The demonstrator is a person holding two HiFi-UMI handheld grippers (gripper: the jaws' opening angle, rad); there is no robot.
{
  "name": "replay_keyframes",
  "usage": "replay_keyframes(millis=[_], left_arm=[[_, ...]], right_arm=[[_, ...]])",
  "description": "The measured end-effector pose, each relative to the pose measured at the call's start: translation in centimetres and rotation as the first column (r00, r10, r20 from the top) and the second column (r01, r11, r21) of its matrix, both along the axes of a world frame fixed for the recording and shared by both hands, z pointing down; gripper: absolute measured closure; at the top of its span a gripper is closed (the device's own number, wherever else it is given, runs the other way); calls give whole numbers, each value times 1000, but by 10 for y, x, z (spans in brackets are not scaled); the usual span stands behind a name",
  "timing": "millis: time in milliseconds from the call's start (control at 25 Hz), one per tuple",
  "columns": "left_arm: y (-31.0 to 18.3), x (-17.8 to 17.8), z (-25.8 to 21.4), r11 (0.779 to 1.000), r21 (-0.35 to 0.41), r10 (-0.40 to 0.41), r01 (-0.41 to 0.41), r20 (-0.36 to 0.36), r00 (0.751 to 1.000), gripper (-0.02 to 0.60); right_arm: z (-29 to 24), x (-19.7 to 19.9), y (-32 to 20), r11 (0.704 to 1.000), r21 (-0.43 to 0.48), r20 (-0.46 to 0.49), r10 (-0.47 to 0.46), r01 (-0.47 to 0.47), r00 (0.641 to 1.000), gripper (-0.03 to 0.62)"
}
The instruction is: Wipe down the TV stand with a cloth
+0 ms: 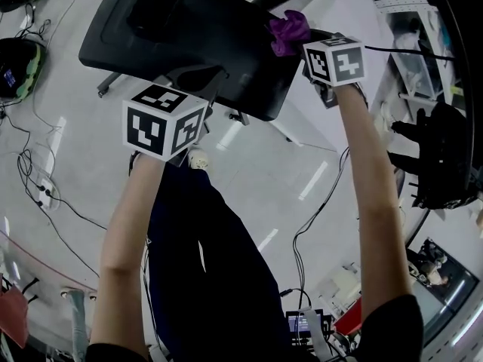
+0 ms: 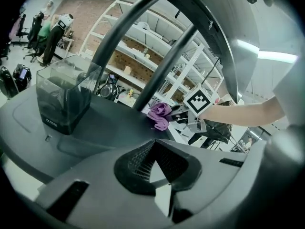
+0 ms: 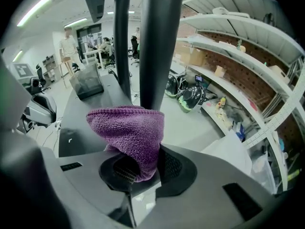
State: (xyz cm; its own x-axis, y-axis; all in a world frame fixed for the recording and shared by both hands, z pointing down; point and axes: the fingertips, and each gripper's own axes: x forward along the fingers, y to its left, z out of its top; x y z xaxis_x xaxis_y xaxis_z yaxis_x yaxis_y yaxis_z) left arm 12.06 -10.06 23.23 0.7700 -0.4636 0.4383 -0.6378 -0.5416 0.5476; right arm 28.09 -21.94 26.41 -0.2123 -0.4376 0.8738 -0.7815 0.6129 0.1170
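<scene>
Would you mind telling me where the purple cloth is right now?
In the head view, the purple cloth is pinched in the right gripper, beside the dark pole at the far right edge of the black stand base.

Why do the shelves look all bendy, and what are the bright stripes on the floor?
Left gripper view: the wide lens bows the shelves and blacks out the corners. Head view: the stripes on the floor are lamp glare. Right gripper view: the purple cloth in the right claw looks sharp, with bendy shelves behind it.
</scene>
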Motion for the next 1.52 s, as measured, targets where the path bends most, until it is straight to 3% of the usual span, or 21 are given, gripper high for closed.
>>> replay_keyframes(millis=[280, 680, 920, 1240, 1400, 1520], left_arm=[[5, 24, -1, 1000, -1, 26, -26, -1, 1000, 575], [4, 18, 4, 1000, -17, 15, -15, 5, 1000, 575], [2, -1, 9, 999, -30, -11, 11, 15, 1000, 575], [-7, -39, 8, 996, -29, -84, 85, 24, 996, 575], [-10, -65, 10, 991, -33, -127, 128, 23, 992, 575], [-10, -85, 17, 986, -43, -159, 160, 26, 987, 575]], right_arm=[[-3, 37, 10, 1000, 10, -17, 24, -24, 1000, 508], [-12, 50, 12, 995, 52, -24, 89, -88, 996, 508], [-42, -9, 26, 995, 97, 90, -17, 9, 996, 508], [-58, -115, 33, 984, 86, 249, -175, 158, 953, 508], [-52, -165, 43, 974, 26, 334, -221, 225, 916, 508], [-46, -198, 50, 970, -71, 450, -178, 234, 875, 508]])
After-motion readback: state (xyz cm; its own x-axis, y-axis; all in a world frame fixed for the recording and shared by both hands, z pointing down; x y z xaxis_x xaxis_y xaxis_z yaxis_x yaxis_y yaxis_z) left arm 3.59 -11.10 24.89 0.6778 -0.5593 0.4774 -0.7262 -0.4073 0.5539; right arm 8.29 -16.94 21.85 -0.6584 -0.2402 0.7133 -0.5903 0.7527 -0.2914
